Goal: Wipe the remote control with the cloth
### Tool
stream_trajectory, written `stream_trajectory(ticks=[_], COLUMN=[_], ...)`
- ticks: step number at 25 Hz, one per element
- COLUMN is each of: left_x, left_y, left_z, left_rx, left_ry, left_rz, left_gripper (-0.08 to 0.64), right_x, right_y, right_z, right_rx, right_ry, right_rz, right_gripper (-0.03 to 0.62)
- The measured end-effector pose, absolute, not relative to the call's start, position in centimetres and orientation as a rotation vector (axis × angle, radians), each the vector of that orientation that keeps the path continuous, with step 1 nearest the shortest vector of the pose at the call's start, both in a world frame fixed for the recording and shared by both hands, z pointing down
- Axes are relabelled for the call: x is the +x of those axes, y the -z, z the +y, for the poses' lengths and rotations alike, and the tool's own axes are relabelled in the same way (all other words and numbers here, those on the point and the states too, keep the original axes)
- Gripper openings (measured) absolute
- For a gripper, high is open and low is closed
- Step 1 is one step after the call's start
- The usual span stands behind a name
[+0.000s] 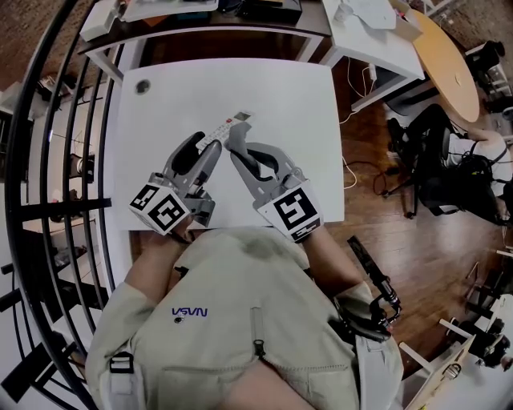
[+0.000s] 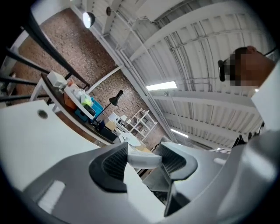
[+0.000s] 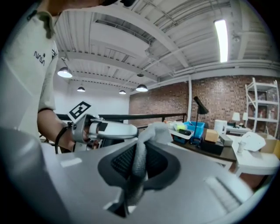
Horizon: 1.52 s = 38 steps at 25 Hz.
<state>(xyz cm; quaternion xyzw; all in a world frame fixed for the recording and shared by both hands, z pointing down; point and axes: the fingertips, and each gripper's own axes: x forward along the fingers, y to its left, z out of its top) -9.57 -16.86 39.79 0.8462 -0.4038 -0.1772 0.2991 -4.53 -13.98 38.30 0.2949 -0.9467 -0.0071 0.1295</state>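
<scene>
In the head view both grippers are held above the white table (image 1: 288, 104). My left gripper (image 1: 210, 149) is shut on the white remote control (image 1: 224, 126), which sticks out up and to the right and shows a red button. The left gripper view has the remote (image 2: 144, 161) clamped across between the ribbed pads. My right gripper (image 1: 236, 146) is shut on a grey cloth (image 1: 238, 134) right beside the remote. In the right gripper view the cloth (image 3: 139, 159) hangs between the jaws and bunches above them. The left gripper (image 3: 105, 129) lies just beyond it.
A round cable hole (image 1: 143, 86) sits in the table's far left corner. A black railing (image 1: 48, 160) runs along the left. Cluttered desks (image 1: 240, 16) stand behind the table. A round wooden table (image 1: 453, 64) and an office chair (image 1: 437, 160) are on the right.
</scene>
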Motion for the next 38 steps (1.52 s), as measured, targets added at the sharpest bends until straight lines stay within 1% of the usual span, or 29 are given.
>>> stream_trajectory(ticks=[8,15,21,26,38], left_x=[-8.6,-8.1,-7.4,-7.4,-7.4], left_y=[-40.6,-44.5,-48.1,-51.8,-57.8], left_z=[-17.1,-18.9,-20.0,-20.5,-18.9], left_rx=[2.572,2.633,2.622,2.574,2.466], left_ry=[0.145,-0.114,-0.290,-0.420,-0.591], left_rz=[-1.309,-1.439,-1.494,-1.484,-1.430], left_gripper=[0.241,0.241,0.241,0.241,0.241], right_x=[-1.1,0.8,1.7,3.0,4.0], right_y=[-39.6,-43.8,-49.3,-53.5,-58.3], right_z=[-17.1,-19.4,-20.5,-21.3,-21.8], right_rx=[1.118,1.236,1.260,1.275,1.231], right_ry=[-0.061,-0.182,-0.330,-0.394,-0.452], right_rz=[-2.668,-2.553,-2.427,-2.320,-2.212], right_gripper=[0.026,0.026,0.026,0.026,0.028])
